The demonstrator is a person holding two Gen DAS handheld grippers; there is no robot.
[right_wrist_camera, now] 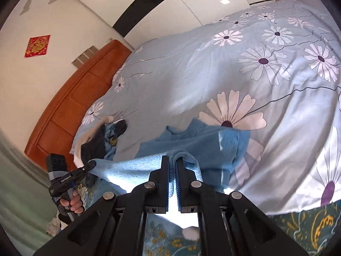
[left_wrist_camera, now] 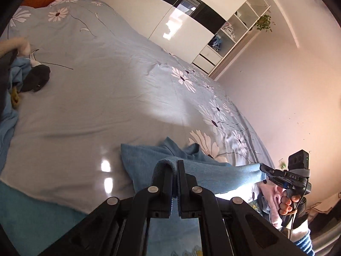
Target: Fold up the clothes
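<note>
Both tongs, left [left_wrist_camera: 175,170] and right [right_wrist_camera: 172,166], clamped on shirt [left_wrist_camera: 149,160] edge over bed [left_wrist_camera: 96,106]; I'd keep it taut and level when laying it

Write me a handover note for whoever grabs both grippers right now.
Left gripper: shut on an edge of the blue garment.
Right gripper: shut on another edge of it, fabric stretched between the two.
The rest of the garment lies on the floral duvet. Other clothes are piled near the headboard.
Done: garment gripped.
Left: fold it, then the pile.
</note>
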